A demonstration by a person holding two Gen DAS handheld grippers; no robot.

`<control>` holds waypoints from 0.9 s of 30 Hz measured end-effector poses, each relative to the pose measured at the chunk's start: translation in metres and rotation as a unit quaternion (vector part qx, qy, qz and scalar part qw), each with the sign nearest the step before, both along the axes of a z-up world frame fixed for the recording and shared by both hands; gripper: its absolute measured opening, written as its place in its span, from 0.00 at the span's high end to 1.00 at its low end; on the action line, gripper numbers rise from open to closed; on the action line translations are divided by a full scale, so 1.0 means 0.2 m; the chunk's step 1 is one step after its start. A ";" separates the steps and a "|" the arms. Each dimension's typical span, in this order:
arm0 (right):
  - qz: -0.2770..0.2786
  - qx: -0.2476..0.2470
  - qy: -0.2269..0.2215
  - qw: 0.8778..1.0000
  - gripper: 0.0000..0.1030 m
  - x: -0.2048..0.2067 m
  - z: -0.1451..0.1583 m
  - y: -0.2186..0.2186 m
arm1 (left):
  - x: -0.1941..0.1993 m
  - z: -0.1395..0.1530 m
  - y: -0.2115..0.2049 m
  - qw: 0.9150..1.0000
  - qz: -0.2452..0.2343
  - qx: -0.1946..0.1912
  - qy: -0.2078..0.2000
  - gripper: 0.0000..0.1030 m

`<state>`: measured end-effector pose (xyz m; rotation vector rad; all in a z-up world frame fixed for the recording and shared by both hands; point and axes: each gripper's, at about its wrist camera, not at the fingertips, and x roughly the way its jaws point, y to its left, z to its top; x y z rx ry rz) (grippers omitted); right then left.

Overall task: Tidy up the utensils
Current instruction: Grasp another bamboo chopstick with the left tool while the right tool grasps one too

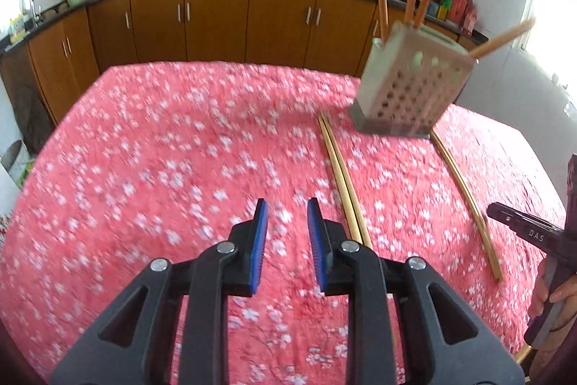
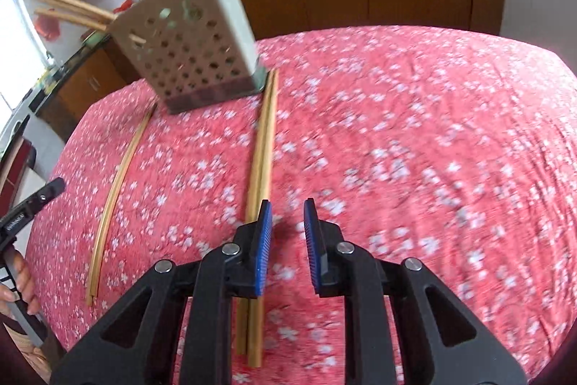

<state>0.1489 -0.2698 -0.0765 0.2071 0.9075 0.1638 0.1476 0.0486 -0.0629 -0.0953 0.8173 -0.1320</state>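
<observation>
Chopsticks are the task's thing here: some already stand in the holder (image 1: pixel 411 85), a perforated box in the upper right of the left wrist view and the upper left of the right wrist view, while others lie loose on the red floral cloth (image 1: pixel 162 150). In the left wrist view a pair (image 1: pixel 342 183) runs from the holder's foot down toward the lower centre, passing just right of the left gripper (image 1: pixel 287 215), and a single stick or close pair (image 1: pixel 465 201) lies further right, toward the frame's edge. In the right wrist view the same pair (image 2: pixel 261 168) runs down the middle and passes under the left finger of the right gripper (image 2: pixel 287 215), and the other (image 2: pixel 115 190) lies at the left. Both grippers have a narrow gap between their blue pads and hold nothing; only cloth shows between them. The pair's long axis lies roughly along the direction both grippers point, so it lies between the two hands, a little to the inside of each. The right gripper seems the nearer, with the pair directly beneath one finger; a small sideways shift would probably centre it. Both views are blurred, so whether any finger touches the cloth or sticks cannot be told.
</observation>
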 end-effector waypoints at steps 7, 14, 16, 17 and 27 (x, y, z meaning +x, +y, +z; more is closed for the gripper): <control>0.012 -0.005 0.005 1.000 0.82 0.01 -0.04 0.07 | -0.01 -0.06 -0.07 1.000 -0.018 -0.007 0.015 0.77; 0.007 -0.066 -0.003 0.998 0.93 0.05 -0.08 0.14 | 0.01 -0.07 -0.13 0.999 -0.037 -0.011 0.027 0.77; -0.025 -0.071 -0.003 0.997 0.93 0.05 -0.08 0.09 | 0.01 -0.08 -0.14 0.998 -0.044 -0.015 0.030 0.77; -0.037 -0.069 -0.002 0.997 0.93 0.05 -0.08 0.06 | 0.00 -0.08 -0.15 0.998 -0.047 -0.015 0.031 0.77; -0.055 -0.071 -0.005 0.996 0.93 0.07 -0.10 0.02 | 0.00 -0.16 -0.25 0.996 -0.072 0.017 0.051 0.83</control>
